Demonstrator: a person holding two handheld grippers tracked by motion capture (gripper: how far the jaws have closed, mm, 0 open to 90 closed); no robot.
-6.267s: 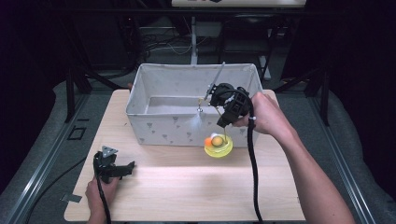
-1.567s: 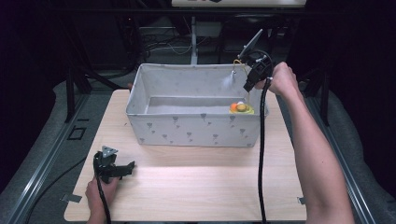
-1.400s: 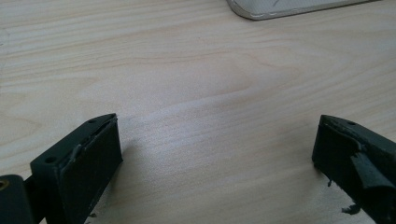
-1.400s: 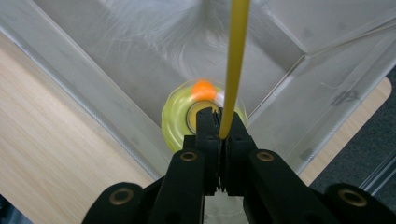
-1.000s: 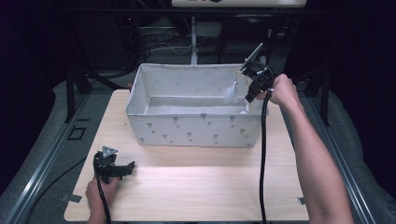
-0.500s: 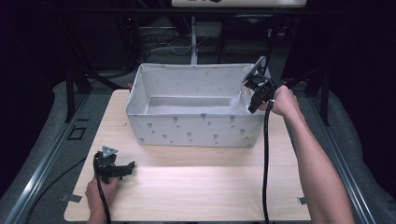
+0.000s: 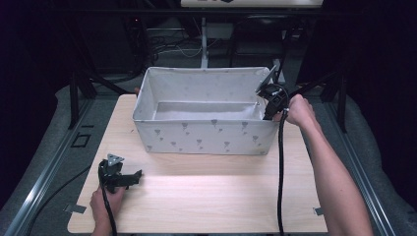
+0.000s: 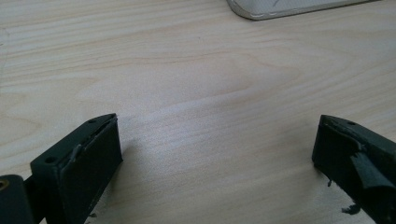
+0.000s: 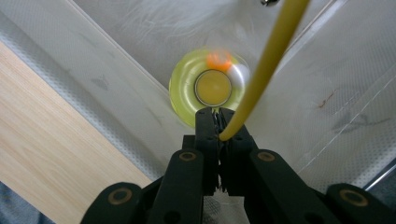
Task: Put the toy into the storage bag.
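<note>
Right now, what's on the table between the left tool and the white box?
Nothing: the left gripper view shows bare wooden table from the open left tool to the box.

Table [image 7: 206, 196]: pale wood, fine grain. Bin [image 7: 206, 137]: white cloth printed with small grey motifs; inside plain white, with one faint reddish streak on a wall. Ring [image 9: 187, 84], in my bin: translucent yellow, with an amber centre and an orange spot and a white spot on its rim. Cord [image 9: 266, 65]: yellow. My right gripper [image 9: 219, 126]: black, brass-coloured screws. My left gripper [image 7: 120, 174]: black, with a grey plate on top.
</note>
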